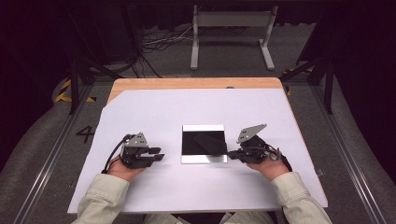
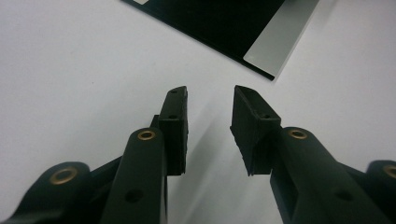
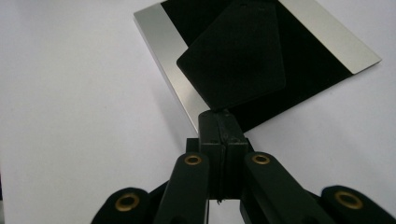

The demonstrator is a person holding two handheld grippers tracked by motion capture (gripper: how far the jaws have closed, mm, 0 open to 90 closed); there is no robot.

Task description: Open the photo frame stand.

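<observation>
A square black plate (image 1: 203,128) with silver bands along two edges lies flat in the middle of the white sheet. The right gripper (image 1: 229,153) is at the plate's near right corner, shut on the corner of a thin black card (image 1: 210,142). In the right gripper view the card (image 3: 233,56) slants out over the plate (image 3: 166,56) from the closed jaws of the gripper (image 3: 219,115). The left gripper (image 1: 158,154) rests on the sheet left of the plate. Its jaws point toward the plate and stand open, and in its own view the left gripper (image 2: 210,95) has nothing between them.
The white sheet (image 1: 187,186) covers most of a wooden table (image 1: 187,83). A grey metal stand (image 1: 231,18) and loose cables (image 1: 159,42) sit on the floor beyond the table. The person's sleeves enter from the bottom edge.
</observation>
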